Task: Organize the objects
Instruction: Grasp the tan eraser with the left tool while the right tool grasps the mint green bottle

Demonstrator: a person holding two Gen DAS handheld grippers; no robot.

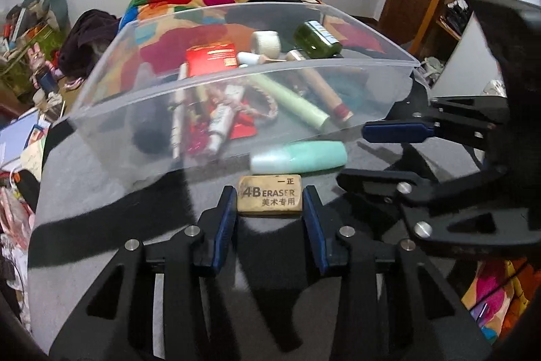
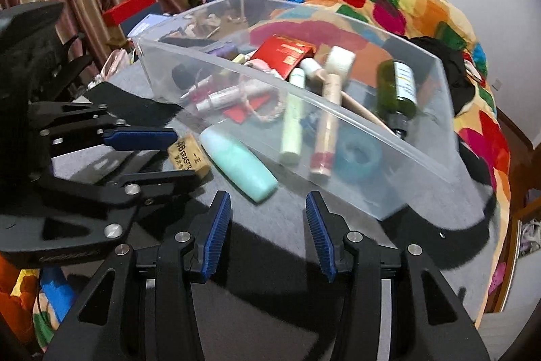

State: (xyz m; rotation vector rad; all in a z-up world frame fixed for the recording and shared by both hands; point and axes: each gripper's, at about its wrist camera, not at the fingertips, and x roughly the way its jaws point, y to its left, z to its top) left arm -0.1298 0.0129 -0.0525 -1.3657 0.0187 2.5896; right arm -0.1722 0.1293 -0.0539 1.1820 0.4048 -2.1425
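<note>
A single tan eraser (image 1: pixel 269 194), printed "4B ERASER", lies flat on the grey tabletop (image 1: pixel 101 192) just in front of a clear plastic bin (image 1: pixel 236 70), its long axis running crosswise between the blue pads of the left gripper (image 1: pixel 269 208); the pads bracket its two short ends and appear to press on them, so the eraser looks clamped, though it rests on the table. Just beyond it, between eraser and bin wall, one mint-green tube (image 1: pixel 299 157) lies on its side, its long axis roughly parallel to the bin's near wall, the paler end pointing left in the left wrist view. In the right wrist view the same tube (image 2: pixel 238 163) runs diagonally, its flat end toward the right gripper (image 2: pixel 268 225), whose two blue-padded fingers stand apart over bare tabletop with nothing between them. That gripper also shows in the left wrist view, reaching in from the right near the tube. The left gripper (image 2: pixel 182 154) appears at the left edge of the right wrist view, astride the eraser (image 2: pixel 189 154). Inside the bin lie one dark green bottle (image 2: pixel 399 90), one red packet (image 2: pixel 284 53), one white roll (image 2: pixel 339 60), one teal ring (image 2: pixel 360 154), one pale green tube (image 2: pixel 292 124) and one beige tube with a red end (image 2: pixel 328 131), both pointing toward the near wall, amid smaller items too jumbled to count. A multicoloured quilt (image 2: pixel 389 2) is heaped behind.
</note>
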